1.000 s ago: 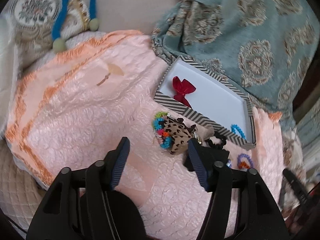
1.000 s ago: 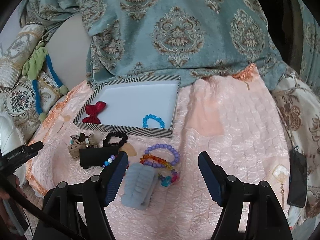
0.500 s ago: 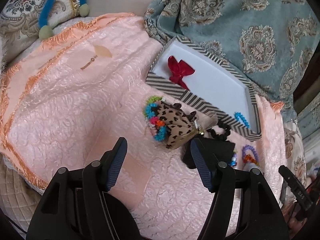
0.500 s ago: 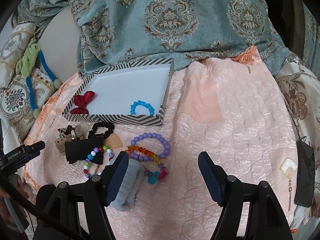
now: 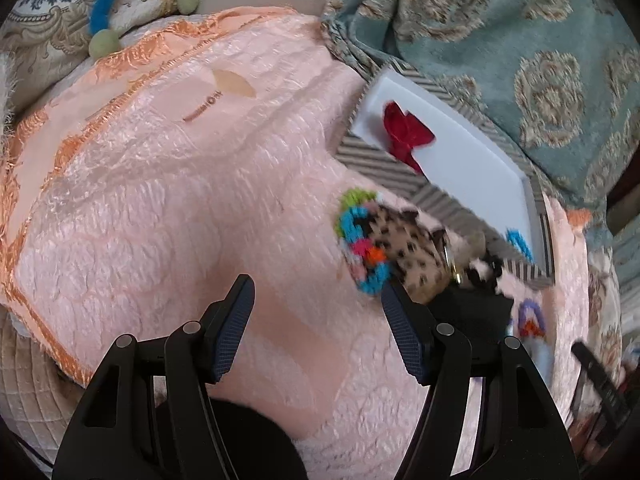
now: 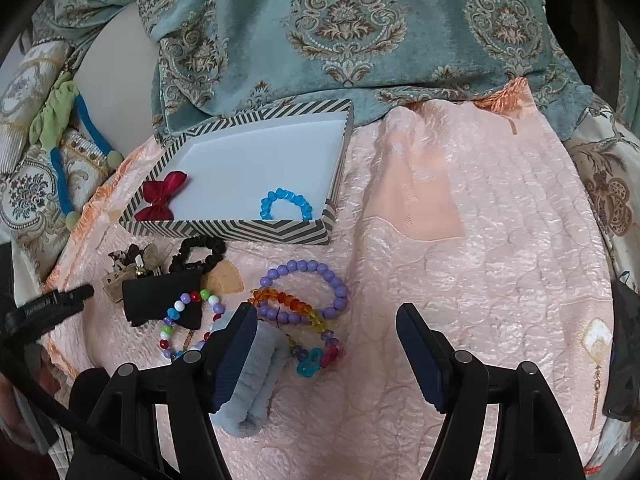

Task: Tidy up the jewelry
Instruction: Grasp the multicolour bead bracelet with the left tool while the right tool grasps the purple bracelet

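Note:
A striped box (image 6: pixel 224 230) (image 5: pixel 372 158) with a white floor holds a red bow (image 6: pixel 160 196) (image 5: pixel 406 134) and a blue bead bracelet (image 6: pixel 286 204). In front of it on the pink quilt lie a purple bead bracelet (image 6: pixel 336 280), an orange-red bead string (image 6: pixel 288 300), a multicolour bead bracelet (image 6: pixel 180 316), a black pouch (image 6: pixel 160 300), a black scrunchie (image 6: pixel 200 254) and a grey fuzzy band (image 6: pixel 260 376). A leopard-print clip (image 5: pixel 404 248) lies on a colourful scrunchie (image 5: pixel 356 244). My left gripper (image 5: pixel 316 320) is open and empty, just left of the clip. My right gripper (image 6: pixel 326 356) is open and empty above the beads.
A teal patterned blanket (image 6: pixel 340 32) lies behind the box. Embroidered cushions with a blue and green cord (image 6: pixel 60 140) are at the left. The quilt's orange fringed edge (image 5: pixel 36 312) drops off at the left. A dark object (image 6: pixel 624 344) lies at the right edge.
My left gripper has moved forward and left, so the clip and scrunchie now sit at its right finger. My right gripper has moved closer to the bead pile. Both stayed open.

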Motion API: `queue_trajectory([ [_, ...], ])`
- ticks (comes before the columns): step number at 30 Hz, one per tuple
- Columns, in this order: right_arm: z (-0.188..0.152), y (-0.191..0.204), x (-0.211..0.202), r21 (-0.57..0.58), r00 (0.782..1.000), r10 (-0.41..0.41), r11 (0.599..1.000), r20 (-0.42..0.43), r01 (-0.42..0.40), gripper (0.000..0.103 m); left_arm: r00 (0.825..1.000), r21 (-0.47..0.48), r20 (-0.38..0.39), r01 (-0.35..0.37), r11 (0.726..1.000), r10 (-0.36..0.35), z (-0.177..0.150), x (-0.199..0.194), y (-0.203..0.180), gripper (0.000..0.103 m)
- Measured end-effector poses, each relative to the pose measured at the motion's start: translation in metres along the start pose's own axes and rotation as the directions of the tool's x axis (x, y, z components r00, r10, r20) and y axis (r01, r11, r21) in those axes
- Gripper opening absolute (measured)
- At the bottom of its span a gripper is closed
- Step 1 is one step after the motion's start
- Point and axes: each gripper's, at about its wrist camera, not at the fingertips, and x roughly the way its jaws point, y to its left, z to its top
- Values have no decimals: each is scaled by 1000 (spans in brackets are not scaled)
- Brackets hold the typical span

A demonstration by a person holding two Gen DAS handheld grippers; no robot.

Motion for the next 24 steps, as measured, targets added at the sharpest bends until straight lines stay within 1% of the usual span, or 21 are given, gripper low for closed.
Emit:
queue_trajectory([
  [3, 0, -1, 2, 2, 1000, 3, 1000, -3, -3, 70, 998, -3, 8, -67, 998, 67, 11, 6, 3, 66],
  [6, 2, -2, 3, 2, 1000, 2, 1000, -4, -2, 70, 995, 6, 11, -99, 995, 99, 19, 13, 5, 66],
  [7, 2, -3, 4, 4, 1000, 3, 1000, -6, -2, 70, 996, 7, 2, -91, 996, 91, 21, 17, 5, 66],
  [10, 4, -5, 10, 5, 1000, 8, 1000, -16, -8, 70, 999, -5, -24, -36, 999, 36, 25, 26, 5, 66],
  [13, 3, -7, 17, 3, 999, 17, 1000, -28, -17, 70, 998, 4, -41, -44, 999, 44, 29, 38, -2, 66],
  [15, 4, -7, 22, -7, 999, 20, 1000, -40, -20, 70, 998, 8, -51, -35, 999, 35, 30, 43, -5, 66],
  [17, 6, -8, 30, -13, 999, 16, 1000, -49, -16, 62, 999, 8, -52, -11, 1000, 12, 31, 47, -9, 64],
  [18, 8, -8, 34, -13, 998, 17, 1000, -54, -18, 60, 999, 11, -51, -2, 1000, 3, 32, 49, -11, 59],
  [19, 11, -9, 40, -13, 998, 20, 1000, -61, -21, 53, 999, 19, -53, 8, 1000, -7, 33, 51, -14, 56],
  [20, 14, -9, 43, -14, 998, 21, 1000, -64, -22, 51, 998, 25, -59, 14, 1000, -12, 33, 54, -16, 49],
  [21, 17, -9, 46, -19, 998, 21, 1000, -64, -23, 51, 998, 28, -65, 21, 999, -19, 34, 56, -18, 40],
  [22, 20, -7, 50, -31, 998, 23, 999, -62, -24, 51, 997, 30, -70, 31, 999, -29, 35, 58, -19, 36],
  [24, 23, -3, 62, -71, 997, 11, 997, -80, -17, 46, 996, 32, -75, 50, 998, -47, 37, 60, -20, 21],
])
